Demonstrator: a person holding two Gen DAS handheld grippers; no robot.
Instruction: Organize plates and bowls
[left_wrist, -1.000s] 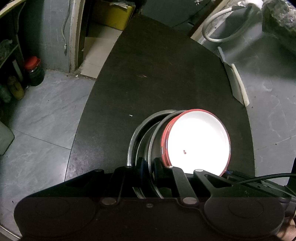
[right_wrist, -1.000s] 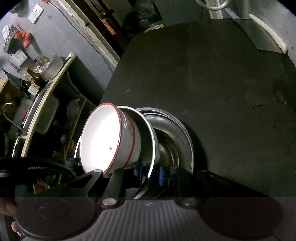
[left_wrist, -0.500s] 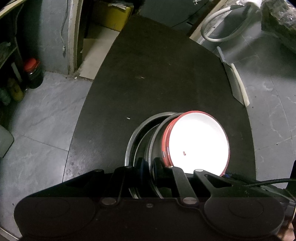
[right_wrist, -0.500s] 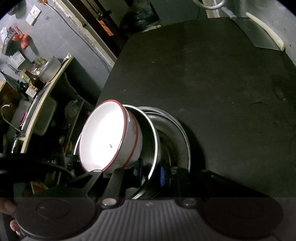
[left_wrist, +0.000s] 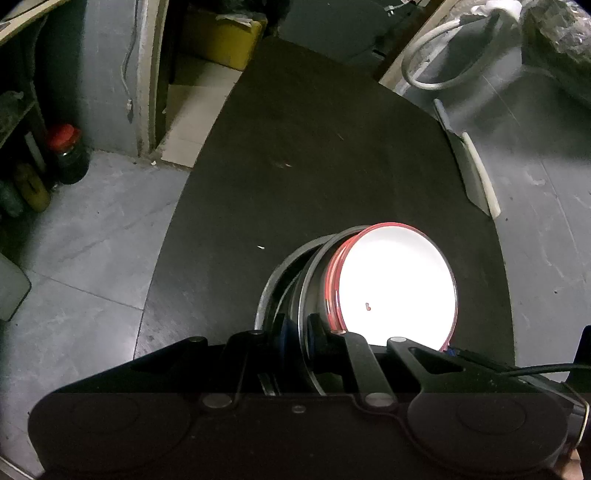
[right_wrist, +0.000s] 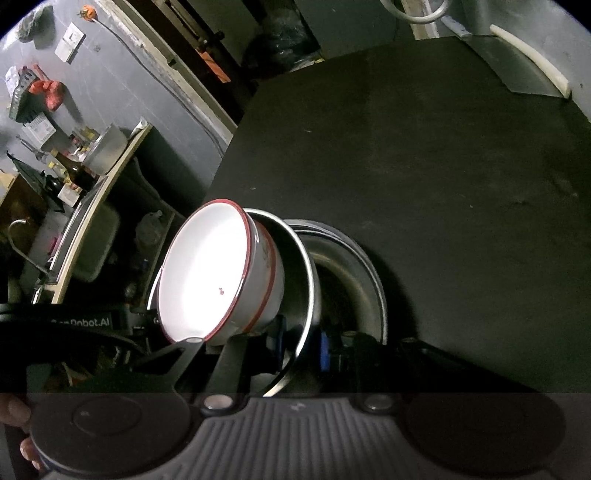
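A white enamel bowl (left_wrist: 395, 291) (right_wrist: 207, 269) with a red rim sits nested in a steel bowl (left_wrist: 308, 280) (right_wrist: 308, 266). Under them lies a wider steel plate (left_wrist: 269, 284) (right_wrist: 364, 269), over the black table (left_wrist: 314, 147) (right_wrist: 443, 166). My left gripper (left_wrist: 298, 330) is shut on the steel bowl's rim from one side. From the opposite side, my right gripper (right_wrist: 300, 343) is shut on the same rim. The wider plate lies outside both grips. Whether it rests on the table is not visible.
Grey tiled floor (left_wrist: 92, 240) surrounds the table. A red-capped jar (left_wrist: 68, 155) and bottles stand by a shelf at the left. A white hose (left_wrist: 443, 74) and a white strip (left_wrist: 480, 177) lie beyond the table's far right edge. A cluttered counter (right_wrist: 92, 177) runs along the wall.
Both cameras have drawn slightly back from the table, with the stack still gripped on both sides. In the right wrist view the white bowl sits a little farther right.
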